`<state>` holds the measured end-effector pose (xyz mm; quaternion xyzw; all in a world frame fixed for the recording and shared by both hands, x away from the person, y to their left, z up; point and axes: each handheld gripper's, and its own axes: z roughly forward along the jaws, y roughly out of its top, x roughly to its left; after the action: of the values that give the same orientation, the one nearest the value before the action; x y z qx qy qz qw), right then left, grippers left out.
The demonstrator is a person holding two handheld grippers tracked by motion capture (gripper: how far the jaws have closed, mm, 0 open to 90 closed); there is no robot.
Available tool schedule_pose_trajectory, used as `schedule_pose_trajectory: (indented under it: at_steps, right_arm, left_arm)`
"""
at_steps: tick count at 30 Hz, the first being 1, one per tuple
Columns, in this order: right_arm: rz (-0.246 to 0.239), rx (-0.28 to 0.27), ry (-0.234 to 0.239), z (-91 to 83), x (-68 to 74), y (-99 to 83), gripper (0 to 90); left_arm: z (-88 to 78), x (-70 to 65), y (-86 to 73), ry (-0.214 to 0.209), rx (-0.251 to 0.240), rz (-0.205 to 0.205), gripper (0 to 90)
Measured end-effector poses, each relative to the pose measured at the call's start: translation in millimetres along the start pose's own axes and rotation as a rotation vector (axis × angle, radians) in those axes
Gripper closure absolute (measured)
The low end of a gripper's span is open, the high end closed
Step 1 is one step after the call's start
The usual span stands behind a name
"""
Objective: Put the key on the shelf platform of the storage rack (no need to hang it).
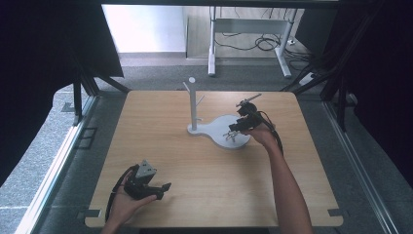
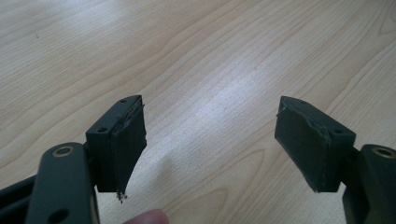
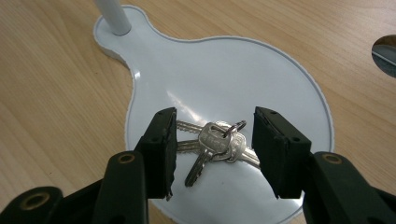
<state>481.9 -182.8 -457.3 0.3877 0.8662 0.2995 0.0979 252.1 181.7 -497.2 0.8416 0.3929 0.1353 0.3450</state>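
Note:
A bunch of silver keys [image 3: 215,143] on a ring lies flat on the round dish of a white stand [image 3: 210,70]. The stand's post [image 3: 114,16] rises from the narrow end of that base. My right gripper [image 3: 212,151] hovers just over the keys, open, with the keys lying between its jaws and the pads apart from them. In the high view the right gripper [image 1: 234,129] is over the dish [image 1: 218,127] at mid-table, keys [image 1: 230,137] under it. My left gripper [image 1: 165,190] rests near the table's front left, open [image 2: 210,140], nothing between its jaws.
The white post [image 1: 193,105] stands upright with short pegs near its top, left of the right hand. The wooden table [image 1: 160,146] spreads bare between the two hands. A cable hole [image 3: 385,53] lies at the right edge of the right gripper view.

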Motion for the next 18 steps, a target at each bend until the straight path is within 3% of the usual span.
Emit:
schedule_pose_trajectory:
  at_steps: [5,11,18]
  right_arm:
    - [-0.020,-0.033,0.001,-12.8,6.7,-4.2,49.6]
    - [-0.050,-0.035,0.020,-25.1,16.5,-13.3,47.6]
    - [-0.078,-0.072,0.043,-42.1,30.1,-32.7,48.3]
  left_arm:
    - [-0.6,0.5,0.0,0.002,0.001,-0.001,25.0]
    - [-1.6,1.7,-0.3,0.006,-0.002,-0.006,25.0]
    - [-1.0,0.2,0.1,0.005,-0.003,0.000,25.0]
